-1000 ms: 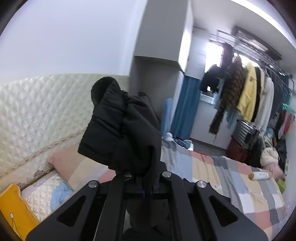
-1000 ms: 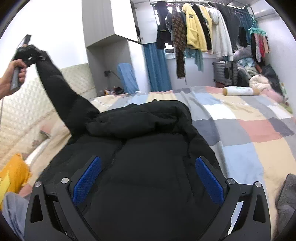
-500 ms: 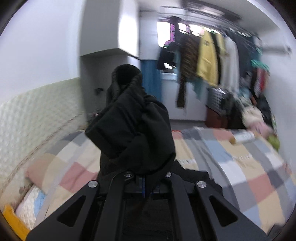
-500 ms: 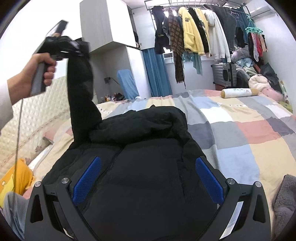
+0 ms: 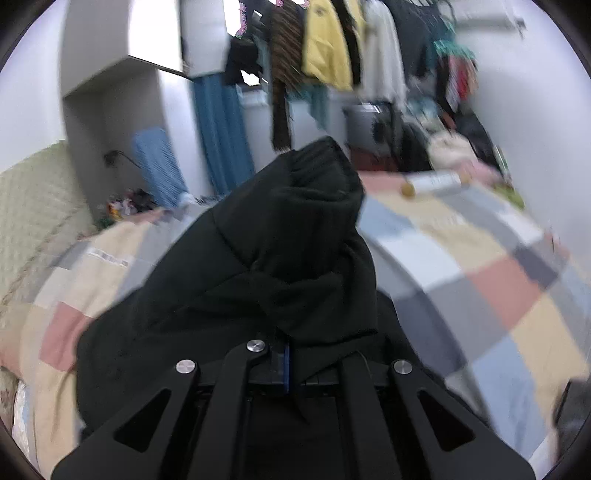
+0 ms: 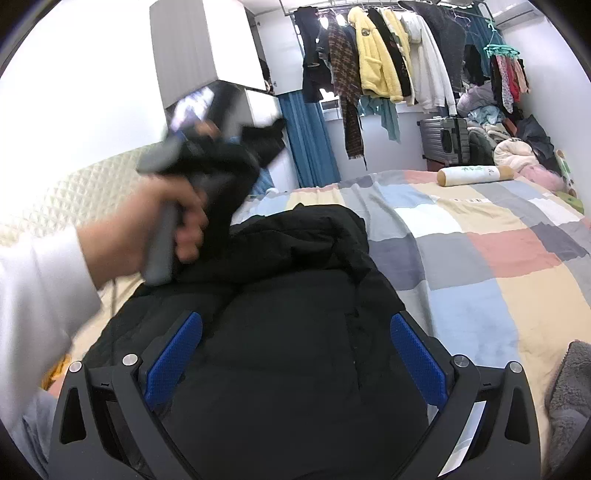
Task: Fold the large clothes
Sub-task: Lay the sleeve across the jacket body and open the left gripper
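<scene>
Left claw (image 5: 291, 363) clamps black jacket sleeve (image 5: 295, 236); right claw (image 6: 293, 354) gapes.

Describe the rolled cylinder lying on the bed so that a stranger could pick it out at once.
Start from the bed with the patchwork quilt and look to its far end, below the clothes rail. The rolled cylinder lies on its side there, just in front of the grey suitcase. It is the only stiff, pale tube with tan ends and a green print; the things beside it are soft heaps.

Bed (image 6: 498, 280) right of black jacket (image 6: 295, 332) open; roll pillow (image 6: 474, 174) at far edge, left hand (image 6: 147, 229) blocks jacket's left.
</scene>
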Motion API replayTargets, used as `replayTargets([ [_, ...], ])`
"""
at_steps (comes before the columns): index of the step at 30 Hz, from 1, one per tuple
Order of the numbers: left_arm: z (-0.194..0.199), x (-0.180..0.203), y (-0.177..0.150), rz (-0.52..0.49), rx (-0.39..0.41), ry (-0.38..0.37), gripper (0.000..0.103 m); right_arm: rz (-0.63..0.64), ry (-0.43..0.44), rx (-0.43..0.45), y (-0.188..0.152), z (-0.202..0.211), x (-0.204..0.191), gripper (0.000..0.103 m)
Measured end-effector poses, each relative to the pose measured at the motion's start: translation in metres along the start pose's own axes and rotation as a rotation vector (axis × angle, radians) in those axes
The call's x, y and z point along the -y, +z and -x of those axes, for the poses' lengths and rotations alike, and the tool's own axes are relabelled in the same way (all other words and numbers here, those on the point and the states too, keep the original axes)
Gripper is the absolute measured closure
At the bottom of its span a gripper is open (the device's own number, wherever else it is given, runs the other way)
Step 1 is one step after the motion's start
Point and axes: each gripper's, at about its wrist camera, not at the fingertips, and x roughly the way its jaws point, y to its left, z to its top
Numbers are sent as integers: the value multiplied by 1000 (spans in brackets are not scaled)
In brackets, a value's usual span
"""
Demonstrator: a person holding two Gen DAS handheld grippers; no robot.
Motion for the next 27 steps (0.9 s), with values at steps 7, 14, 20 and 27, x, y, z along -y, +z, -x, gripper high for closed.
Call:
replayTargets([
  [7,-51,27,-42,-9,-109,-34,101,-48,31,-30,-3,-6,12,0],
  [14,-81,31,-59,-12,-171,-12,101,-69,45,-55,-4,-15,14,0],
  [20,-84,32,-64,14,-182,-20,100,-57,24,-88,-7,-23,9,0],
  [27,-55,27,-59,51,-151,-81,86,-38,7,-90,-8,-25,5,0],
])
